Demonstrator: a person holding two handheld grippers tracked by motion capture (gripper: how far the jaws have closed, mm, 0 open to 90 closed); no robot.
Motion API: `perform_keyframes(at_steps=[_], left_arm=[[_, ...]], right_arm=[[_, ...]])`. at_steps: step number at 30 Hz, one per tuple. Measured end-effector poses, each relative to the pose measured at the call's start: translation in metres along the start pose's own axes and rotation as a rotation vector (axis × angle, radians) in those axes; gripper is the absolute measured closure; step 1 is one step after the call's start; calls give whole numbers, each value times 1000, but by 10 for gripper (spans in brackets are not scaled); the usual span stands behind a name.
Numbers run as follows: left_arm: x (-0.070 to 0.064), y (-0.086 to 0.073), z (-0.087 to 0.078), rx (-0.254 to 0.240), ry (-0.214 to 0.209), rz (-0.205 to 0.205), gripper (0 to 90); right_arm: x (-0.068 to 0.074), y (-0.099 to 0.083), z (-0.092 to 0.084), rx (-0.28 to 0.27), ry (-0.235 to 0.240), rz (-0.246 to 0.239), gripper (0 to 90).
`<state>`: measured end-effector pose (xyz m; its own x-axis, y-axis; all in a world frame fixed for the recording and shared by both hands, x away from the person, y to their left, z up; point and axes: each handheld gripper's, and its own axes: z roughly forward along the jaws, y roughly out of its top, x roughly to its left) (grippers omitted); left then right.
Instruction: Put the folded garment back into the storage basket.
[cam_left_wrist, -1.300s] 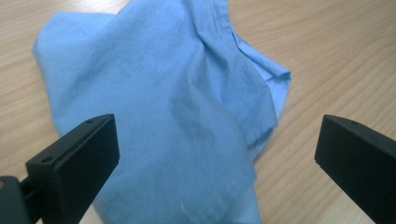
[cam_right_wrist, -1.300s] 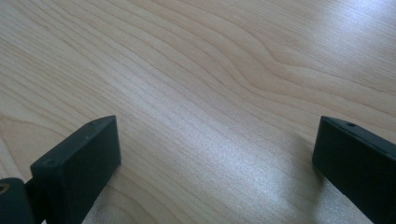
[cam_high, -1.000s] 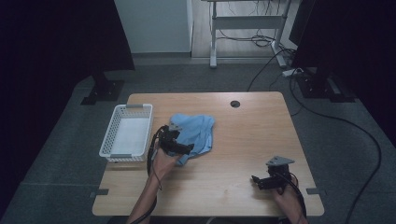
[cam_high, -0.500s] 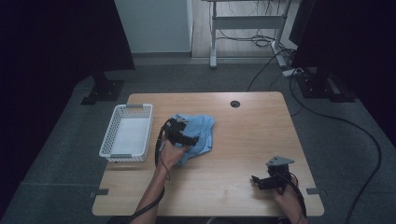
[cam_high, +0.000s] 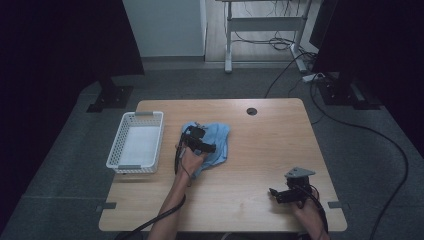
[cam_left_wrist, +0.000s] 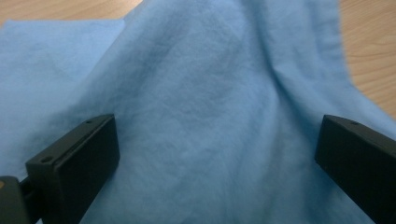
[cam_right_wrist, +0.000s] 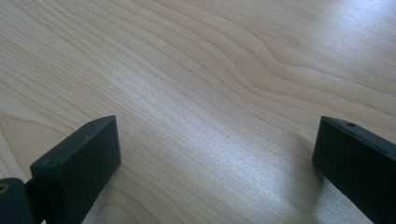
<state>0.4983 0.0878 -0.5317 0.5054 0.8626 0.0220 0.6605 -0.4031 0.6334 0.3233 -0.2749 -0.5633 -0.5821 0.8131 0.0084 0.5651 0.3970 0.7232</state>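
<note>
Blue cloth crumpled near the middle of the table, just right of a white basket, going by the high view. Left hand-held gripper parked right over the cloth's near-left part; right hand-held gripper well apart, low by the near-right edge, nothing near it.

Left gripper view: jaws spread wide with cloth bunched in a ridge between them, not pinched yet. Bit of bare wood at the top corners.

Right gripper view: jaws spread just as wide over plain wood grain, holding nothing.

Progress-wise, looks like early days: lined up for a grab, no grip made. Closing on that ridge and moving or folding the cloth all left to do, probably.
</note>
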Motion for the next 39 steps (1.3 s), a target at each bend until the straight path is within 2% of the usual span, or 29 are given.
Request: perform_keyframes(at_steps=[4, 10, 13, 15, 17, 19, 20, 22, 23, 25, 35, 39], left_arm=[[0, -3, 11, 37, -4, -6, 0], [-2, -6, 12, 24, -4, -12, 0], [-4, -7, 8, 16, -2, -17, 66], [-5, -7, 4, 4, -7, -16, 184], [-7, -8, 0, -13, -20, -12, 382], [-9, -9, -1, -21, -31, -8, 489], [-10, -9, -2, -24, -40, -9, 539], [-11, -10, -2, -27, -71, -27, 727], [-11, -10, -2, -29, -81, -30, 789], [-12, -9, -2, -26, -75, -14, 814], [-15, -6, -8, 6, -62, 28, 830], [-13, -4, -18, -7, -69, 23, 831]], right_arm=[[0, 0, 0, 0, 0, 0, 7], [0, 0, 0, 0, 1, -1, 7], [0, 0, 0, 0, 2, -2, 7], [0, 0, 0, 0, 2, -1, 7], [0, 0, 0, 0, 2, -2, 7], [0, 0, 0, 0, 2, -1, 7], [0, 0, 0, 0, 2, -1, 7], [0, 0, 0, 0, 1, -2, 7], [0, 0, 0, 0, 1, -2, 7], [0, 0, 0, 0, 2, -2, 7], [0, 0, 0, 0, 4, -4, 7], [0, 0, 0, 0, 4, -4, 7]])
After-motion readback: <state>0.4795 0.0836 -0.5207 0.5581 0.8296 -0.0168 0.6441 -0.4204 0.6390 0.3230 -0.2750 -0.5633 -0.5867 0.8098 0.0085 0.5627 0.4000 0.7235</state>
